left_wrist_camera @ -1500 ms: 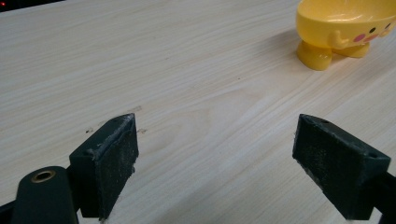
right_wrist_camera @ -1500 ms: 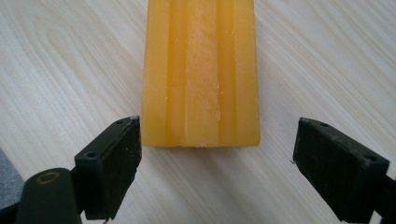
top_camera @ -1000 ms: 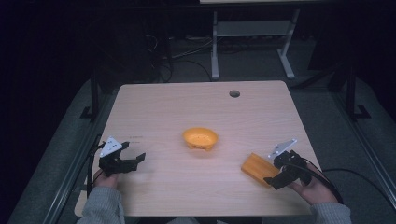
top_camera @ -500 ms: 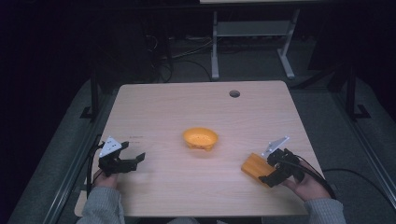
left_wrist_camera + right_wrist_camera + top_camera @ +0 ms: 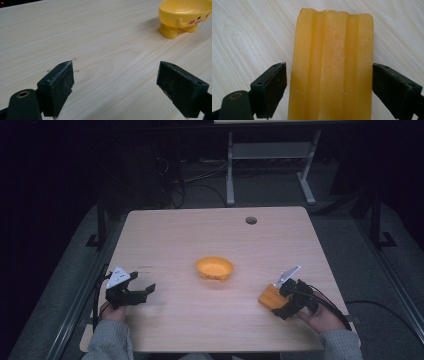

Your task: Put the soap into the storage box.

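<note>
A ridged, orange-yellow rectangular block point(image 5: 332, 67) is framed between the jaws of the right tongs point(image 5: 278, 301) at the near right of the pale wooden tabletop point(image 5: 210, 237), where a grasp is judged to be under way. In the right gripper view, the 2 black jaws are seen spread wide, 1 on each long side of the block, with a sliver of wood grain visible between each pad and the block's edge; nothing is clamped yet. The block lies flat on the tabletop, its ridges running away from the camera.

The next move is judged to call for the jaws to be closed squarely on the block's long sides, then for a lift. A carry toward the small yellow footed bowl with a painted face point(image 5: 214, 268), set at the middle of the tabletop well apart from the block, is a likely aim, though that cannot be confirmed.

The left tongs point(image 5: 142, 291) are held low over the near left of the tabletop, jaws wide apart and empty, pointed across bare wood toward the bowl point(image 5: 186, 17), which stands well clear of them.
</note>
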### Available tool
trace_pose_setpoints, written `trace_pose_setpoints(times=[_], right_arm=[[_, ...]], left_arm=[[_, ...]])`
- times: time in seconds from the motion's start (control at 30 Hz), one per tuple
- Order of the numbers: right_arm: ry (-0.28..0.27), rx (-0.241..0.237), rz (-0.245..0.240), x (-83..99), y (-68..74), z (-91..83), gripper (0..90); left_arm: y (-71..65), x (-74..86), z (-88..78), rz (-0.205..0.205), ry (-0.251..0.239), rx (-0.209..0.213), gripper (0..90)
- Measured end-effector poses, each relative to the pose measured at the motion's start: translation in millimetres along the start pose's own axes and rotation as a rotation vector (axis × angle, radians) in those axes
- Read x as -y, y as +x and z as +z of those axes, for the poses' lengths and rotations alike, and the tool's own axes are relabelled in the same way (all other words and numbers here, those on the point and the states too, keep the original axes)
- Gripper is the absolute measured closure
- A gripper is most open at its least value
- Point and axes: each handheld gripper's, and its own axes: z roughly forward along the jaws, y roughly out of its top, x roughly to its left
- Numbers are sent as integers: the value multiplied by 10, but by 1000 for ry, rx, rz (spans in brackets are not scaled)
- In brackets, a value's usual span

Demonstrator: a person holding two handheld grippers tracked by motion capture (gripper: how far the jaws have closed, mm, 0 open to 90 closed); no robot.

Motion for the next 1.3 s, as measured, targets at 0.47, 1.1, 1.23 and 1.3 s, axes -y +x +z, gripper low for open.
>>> trace_pose_setpoints(times=[0.47, 1.1, 1.23, 1.3], right_arm=[[38, 10, -19, -88, -13, 125, 143], [64, 23, -31, -112, -11, 187, 186], [67, 19, -20, -118, -9, 181, 194], [69, 24, -25, -119, -12, 180, 198]], left_arm=[[3, 0, -3, 1, 0, 0, 138], [9, -2, -8, 1, 1, 2, 138], [9, -2, -7, 0, 1, 1, 138], [10, -2, -8, 2, 2, 1, 138]])
